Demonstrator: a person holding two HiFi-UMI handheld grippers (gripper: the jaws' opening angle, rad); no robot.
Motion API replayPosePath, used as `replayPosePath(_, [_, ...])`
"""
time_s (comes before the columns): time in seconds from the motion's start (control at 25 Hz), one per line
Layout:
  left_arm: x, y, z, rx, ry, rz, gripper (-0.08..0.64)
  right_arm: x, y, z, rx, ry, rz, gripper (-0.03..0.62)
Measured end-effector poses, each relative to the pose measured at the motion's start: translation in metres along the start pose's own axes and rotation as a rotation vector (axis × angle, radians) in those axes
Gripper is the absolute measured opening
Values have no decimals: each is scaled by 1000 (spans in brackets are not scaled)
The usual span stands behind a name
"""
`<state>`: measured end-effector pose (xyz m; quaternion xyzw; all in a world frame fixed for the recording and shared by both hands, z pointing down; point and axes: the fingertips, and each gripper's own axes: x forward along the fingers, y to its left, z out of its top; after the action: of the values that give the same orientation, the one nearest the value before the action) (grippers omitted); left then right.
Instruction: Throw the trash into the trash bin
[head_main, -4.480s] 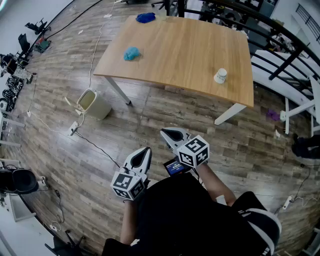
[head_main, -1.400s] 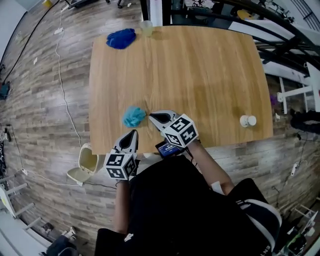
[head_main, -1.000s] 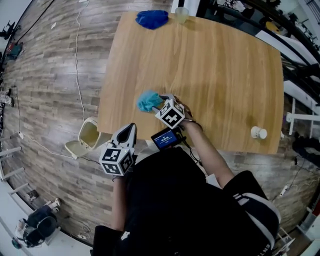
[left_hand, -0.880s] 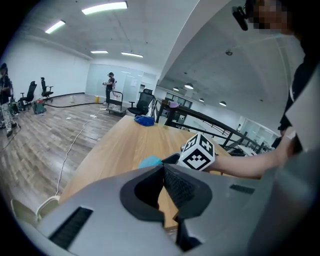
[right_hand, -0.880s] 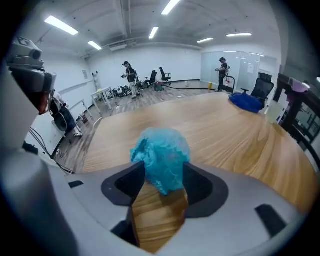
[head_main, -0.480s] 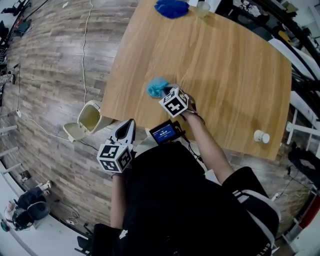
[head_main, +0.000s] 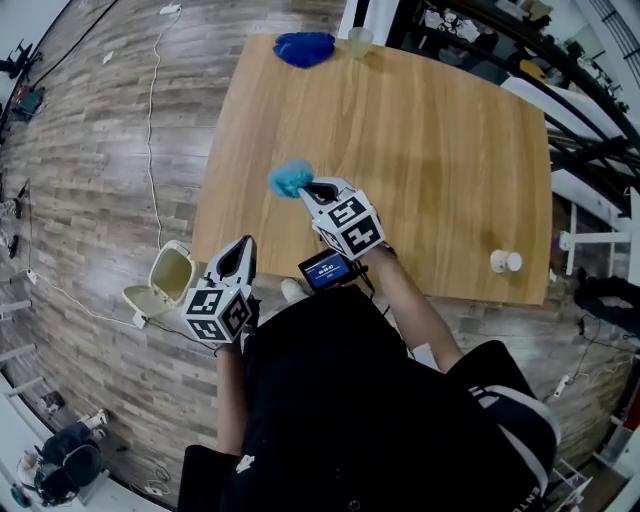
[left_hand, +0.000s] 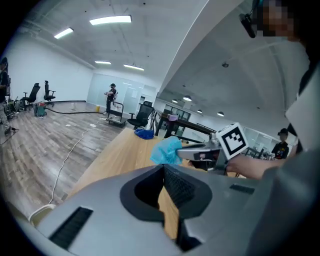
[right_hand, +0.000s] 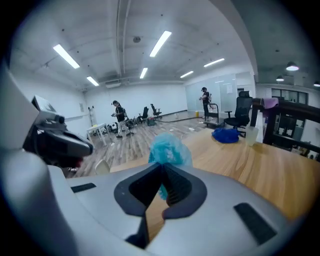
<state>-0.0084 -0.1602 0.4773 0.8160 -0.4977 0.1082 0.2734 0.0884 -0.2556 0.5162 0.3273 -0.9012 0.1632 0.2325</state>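
Observation:
My right gripper (head_main: 306, 188) is shut on a crumpled light blue piece of trash (head_main: 290, 179) and holds it up above the near left part of the wooden table (head_main: 430, 140). In the right gripper view the trash (right_hand: 170, 150) sticks out past the closed jaws. The left gripper view shows it (left_hand: 167, 150) held in the air. My left gripper (head_main: 246, 246) hangs shut and empty beyond the table's near edge. The beige trash bin (head_main: 172, 276) stands open on the floor just left of that gripper, with its lid (head_main: 140, 298) flipped back.
A dark blue wad (head_main: 305, 47) and a clear cup (head_main: 360, 40) sit at the table's far left corner. A small white cup (head_main: 504, 262) lies near the right front edge. Cables (head_main: 150, 110) run over the wooden floor left of the table. Dark railings (head_main: 590, 150) stand at the right.
The right gripper has closed on the light blue trash and lifted it off the table. The left gripper has risen slightly near the table's edge.

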Motion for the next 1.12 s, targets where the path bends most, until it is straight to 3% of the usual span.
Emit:
replayPosePath(0.24, [10,-18,26,36,-73,-82,8,-91,18,89,13,-327,35,5])
replayPosePath(0.44, [16,-47,65,139,-132,-154,8,-147,22,113,6,-517,10,5])
replayPosePath(0.6, [17,-70,92,191,-187,-204,8,-165,23,111,16,-546,-29,4])
replayPosePath(0.8, [21,-87,97,244,-215,-256,6,-165,21,107,2,-521,-49,5])
replayPosePath(0.96, [16,-100,106,232,-267,-310,6,-166,19,107,5,-519,-46,5])
replayPosePath(1.12, [12,-103,106,229,-275,-294,6,-166,20,106,5,-513,-28,5])
